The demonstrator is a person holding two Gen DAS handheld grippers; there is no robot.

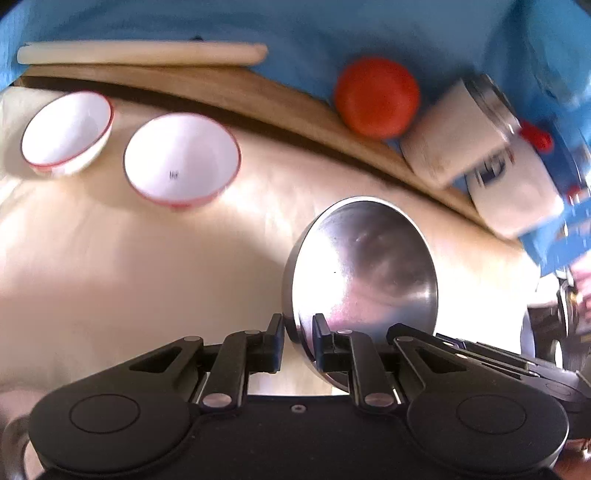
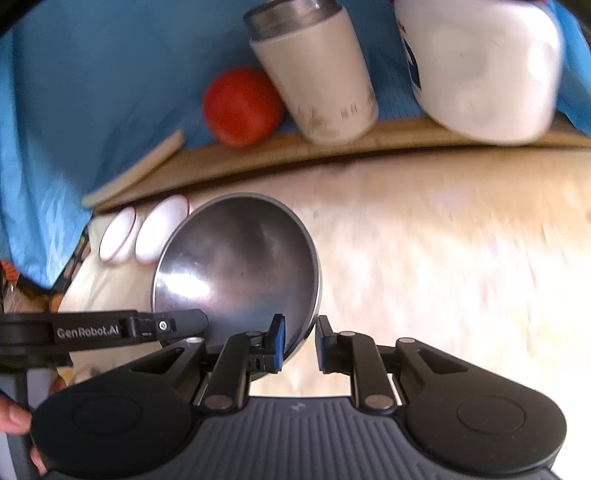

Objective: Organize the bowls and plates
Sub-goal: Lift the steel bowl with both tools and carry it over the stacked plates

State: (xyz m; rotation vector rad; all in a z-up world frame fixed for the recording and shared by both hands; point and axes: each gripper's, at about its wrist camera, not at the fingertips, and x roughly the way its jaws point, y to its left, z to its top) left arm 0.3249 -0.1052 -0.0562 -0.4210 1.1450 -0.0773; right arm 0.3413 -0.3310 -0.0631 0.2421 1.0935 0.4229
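Both grippers clamp opposite rims of the steel bowl (image 1: 362,269), the left gripper (image 1: 298,339) and right gripper (image 2: 299,341) sharing its weight, tilted above the cream cloth (image 1: 110,277), likely bound for the two red-rimmed bowls (image 1: 181,158) nearby

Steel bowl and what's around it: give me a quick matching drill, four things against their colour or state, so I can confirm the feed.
Things:
1. steel bowl
2. two small bowls
3. round fruit
4. tumbler

States:
A. red, lying on the blue cloth
B. beige, metal-rimmed, tilted
C. white with red rims, side by side
D. rim pinched by the left gripper and the right gripper

Pairs: 1-D, 2-C, 3-A, 4-B
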